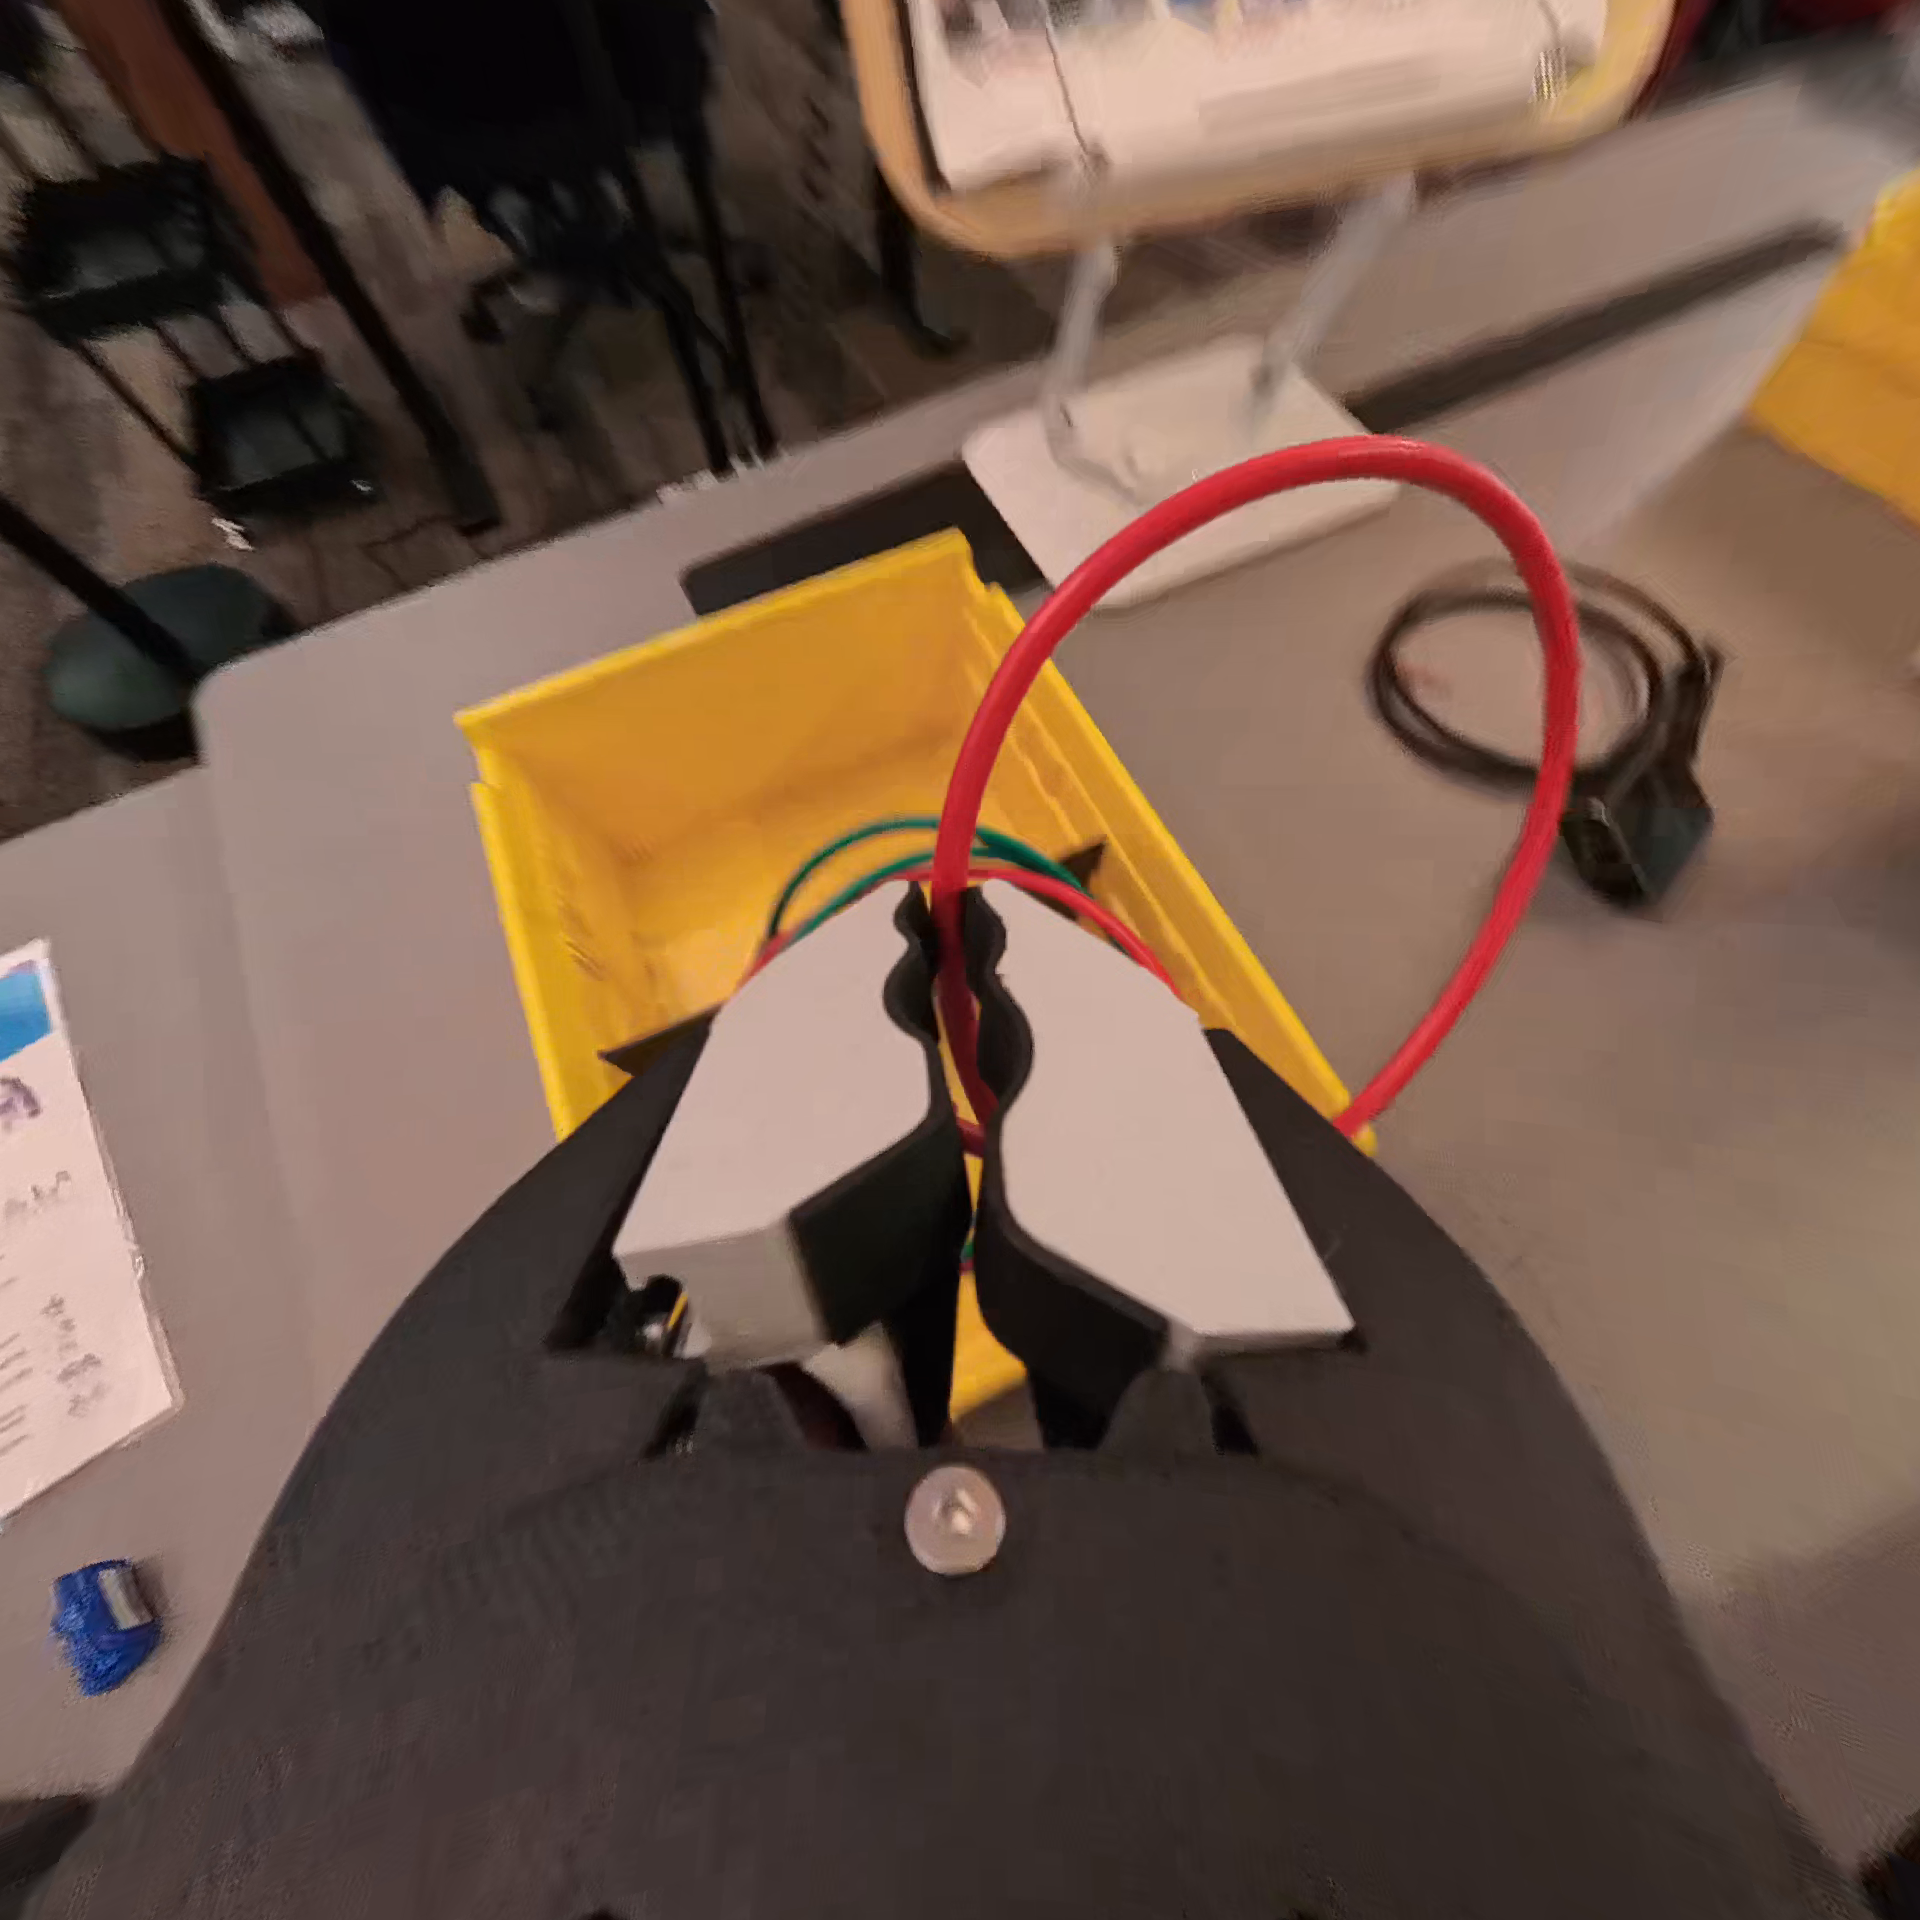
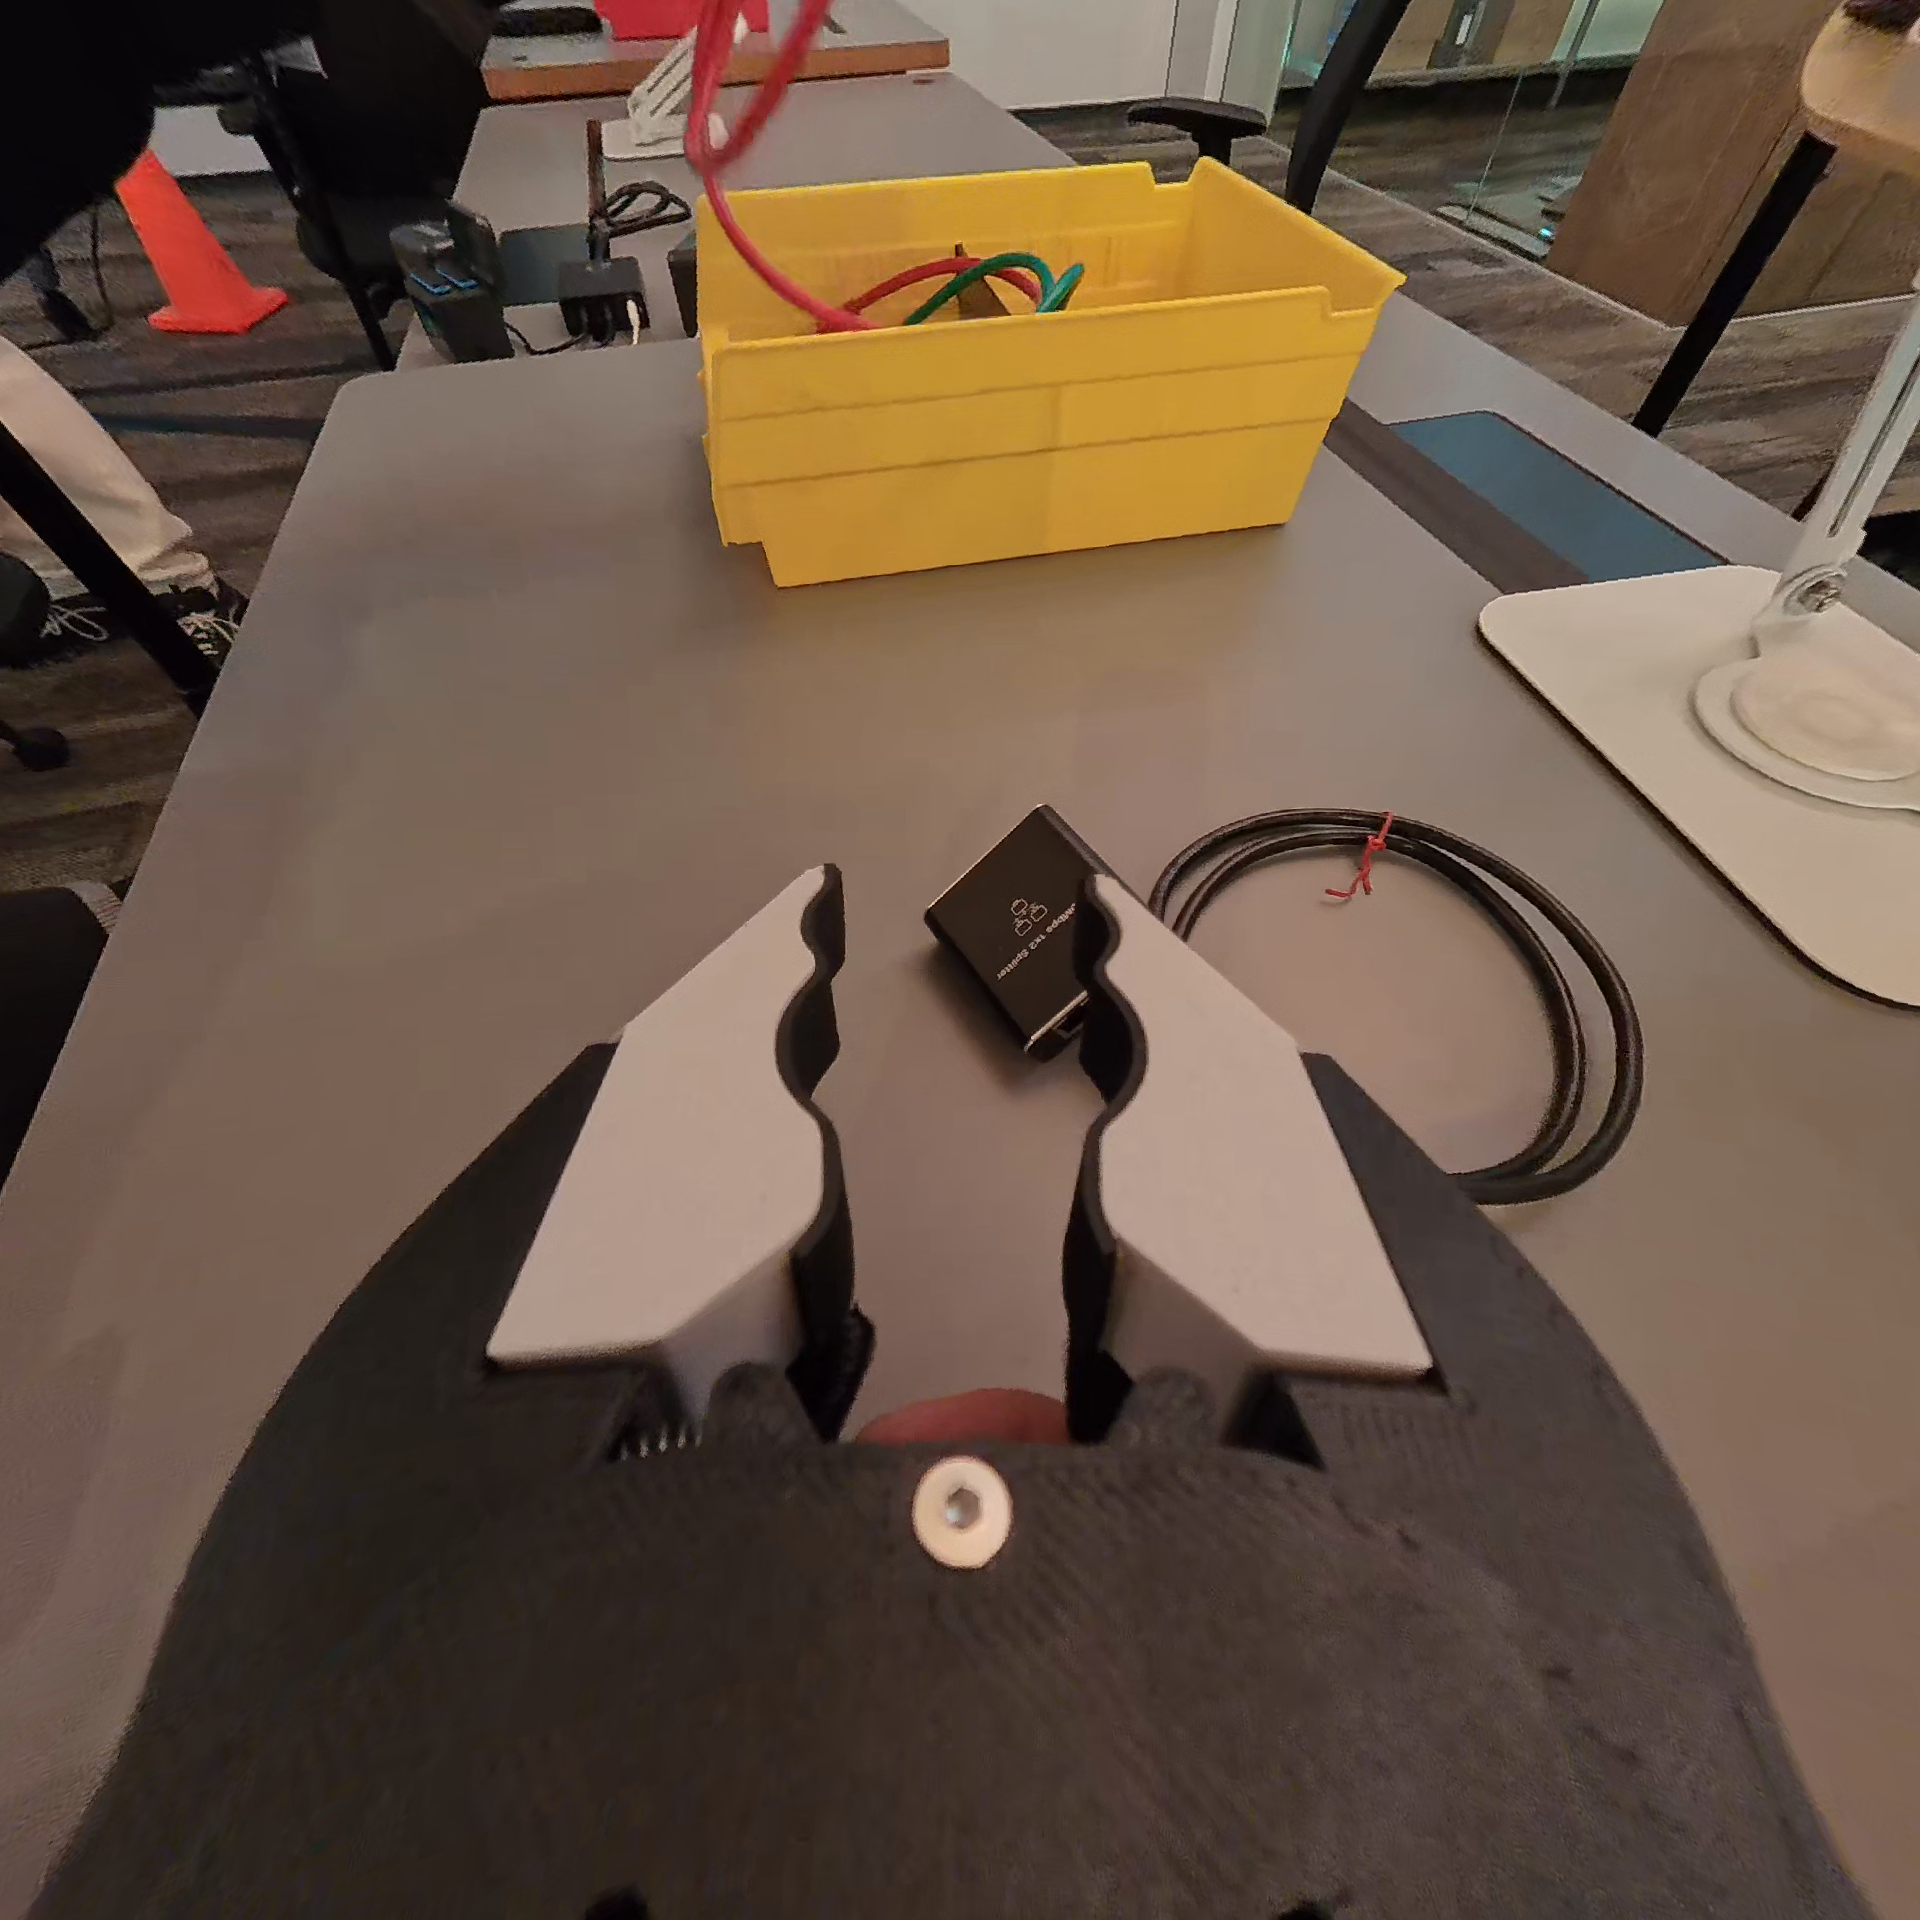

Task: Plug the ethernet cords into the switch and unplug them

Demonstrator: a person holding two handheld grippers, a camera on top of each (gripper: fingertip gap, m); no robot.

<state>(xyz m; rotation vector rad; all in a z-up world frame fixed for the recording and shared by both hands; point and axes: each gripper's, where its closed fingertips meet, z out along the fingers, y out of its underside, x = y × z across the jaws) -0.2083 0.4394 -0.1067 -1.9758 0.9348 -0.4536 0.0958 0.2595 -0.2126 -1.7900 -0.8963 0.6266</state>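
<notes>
My left gripper (image 1: 948,914) is shut on a red ethernet cord (image 1: 1455,582) and holds it above the yellow bin (image 1: 665,748). The cord arcs up in a loop and runs back down into the bin, where a green cord (image 1: 883,840) also lies. In the right wrist view the red cord (image 2: 727,208) hangs above the same bin (image 2: 1039,457), with red and green cords (image 2: 977,286) coiled inside. My right gripper (image 2: 961,914) is open and empty just above the table. The small black switch box (image 2: 1013,930) lies between its fingertips, close to the right finger.
A coiled black cable (image 2: 1507,997) lies right of the switch, also in the left wrist view (image 1: 1538,707). A white monitor stand base (image 2: 1704,748) sits at the right. A printed sheet (image 1: 62,1226) and a small blue object (image 1: 104,1626) lie at the left. An orange cone (image 2: 192,260) stands on the floor. The tips of one gripper are about 40 centimeters away from the tips of the other.
</notes>
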